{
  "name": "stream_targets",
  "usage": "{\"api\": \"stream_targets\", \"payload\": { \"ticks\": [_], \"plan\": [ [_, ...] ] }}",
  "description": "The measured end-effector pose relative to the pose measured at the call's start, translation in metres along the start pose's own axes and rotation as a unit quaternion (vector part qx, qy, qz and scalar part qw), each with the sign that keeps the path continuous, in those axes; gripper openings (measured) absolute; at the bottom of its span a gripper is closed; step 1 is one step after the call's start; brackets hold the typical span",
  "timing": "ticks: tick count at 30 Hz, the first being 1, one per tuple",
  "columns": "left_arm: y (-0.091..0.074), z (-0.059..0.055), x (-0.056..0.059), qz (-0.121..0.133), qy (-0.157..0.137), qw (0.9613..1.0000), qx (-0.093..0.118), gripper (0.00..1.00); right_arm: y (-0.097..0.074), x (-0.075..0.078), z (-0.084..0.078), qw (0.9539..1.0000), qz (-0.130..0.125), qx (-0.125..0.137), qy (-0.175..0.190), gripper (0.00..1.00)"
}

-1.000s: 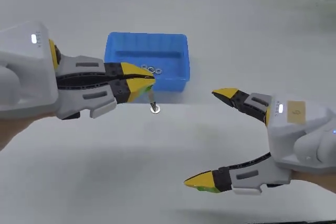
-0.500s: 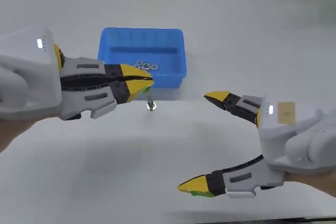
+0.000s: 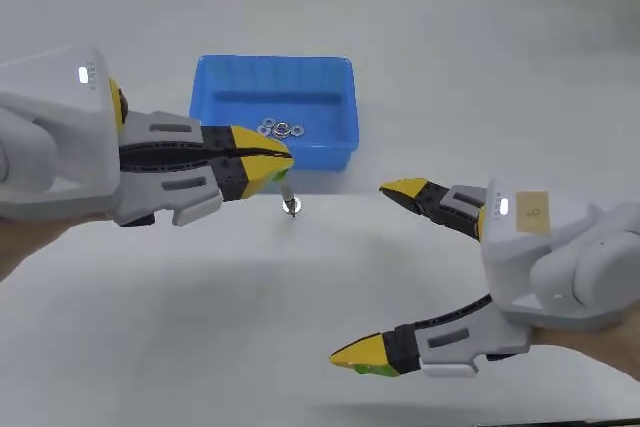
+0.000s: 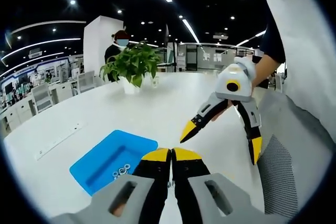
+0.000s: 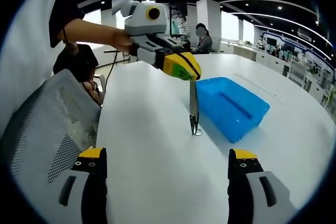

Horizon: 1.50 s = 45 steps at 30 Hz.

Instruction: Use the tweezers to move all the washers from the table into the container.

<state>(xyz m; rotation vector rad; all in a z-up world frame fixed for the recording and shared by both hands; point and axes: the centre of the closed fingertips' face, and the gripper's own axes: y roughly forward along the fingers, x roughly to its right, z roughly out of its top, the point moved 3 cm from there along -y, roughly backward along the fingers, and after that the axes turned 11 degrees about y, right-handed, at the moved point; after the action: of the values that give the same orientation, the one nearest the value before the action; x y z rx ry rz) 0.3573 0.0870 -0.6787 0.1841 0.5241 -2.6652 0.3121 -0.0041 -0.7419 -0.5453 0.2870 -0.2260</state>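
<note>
Head view, left gripper: my jaws are clamped on the top of the tweezers. They hang down from the tips so the fine points can work the table while the bulky jaws stay clear of it.
Head view, washer: right at the tweezer points, below my left fingertips. I judge this to be the pick-up step.
Head view, container: just beyond the left fingertips, so the carry is short. Several washers lie in it already.
Head view, right gripper: jaws spread wide and holding nothing, off to the side of the tweezers. I think it is parked out of the way.
Left gripper view, jaws: pressed together with no gap. The container sits ahead-left of the tips and the right gripper ahead-right.
Right gripper view, tweezers: upright under the left fingertips, points down on the table in front of the container, framed between my own two spread jaws.
Right gripper view, washer: at the points, but too small to tell whether it is pinched or merely lying there.
Next: if it is gripped, lift it and carry it over the near wall.
</note>
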Motion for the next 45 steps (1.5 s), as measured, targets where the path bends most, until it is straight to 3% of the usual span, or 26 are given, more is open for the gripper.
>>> {"api": "stream_targets", "payload": {
  "ticks": [3,10,21,28,33,42,45],
  "plan": [
    [0.0,0.001,0.004,-0.017,0.01,0.9998,-0.008,0.04,0.006,0.003,0.004,1.0,0.005,-0.005,-0.002,0.9],
    [0.004,0.002,0.004,-0.024,0.004,0.9997,-0.011,0.04,0.025,0.017,0.013,0.9991,0.03,-0.027,-0.012,0.74],
    [0.007,0.002,0.001,-0.041,0.007,0.9989,-0.024,0.04,0.058,0.025,0.031,0.9968,0.068,-0.025,-0.035,0.51],
    [0.007,0.001,0.002,-0.046,0.004,0.9986,-0.024,0.04,0.065,0.03,0.036,0.9956,0.079,-0.027,-0.043,0.24],
    [0.007,0.001,0.002,-0.048,0.003,0.9985,-0.025,0.04,0.065,0.037,0.037,0.9943,0.084,-0.032,-0.058,0.13],
    [0.008,0.001,0.004,-0.047,0.005,0.9985,-0.027,0.04,0.065,0.037,0.038,0.9911,0.1,-0.042,-0.077,0.1],
    [0.009,0.003,0.006,-0.036,0.017,0.9986,-0.035,0.05,0.064,0.038,0.037,0.9904,0.103,-0.038,-0.084,0.1]
  ]
}}
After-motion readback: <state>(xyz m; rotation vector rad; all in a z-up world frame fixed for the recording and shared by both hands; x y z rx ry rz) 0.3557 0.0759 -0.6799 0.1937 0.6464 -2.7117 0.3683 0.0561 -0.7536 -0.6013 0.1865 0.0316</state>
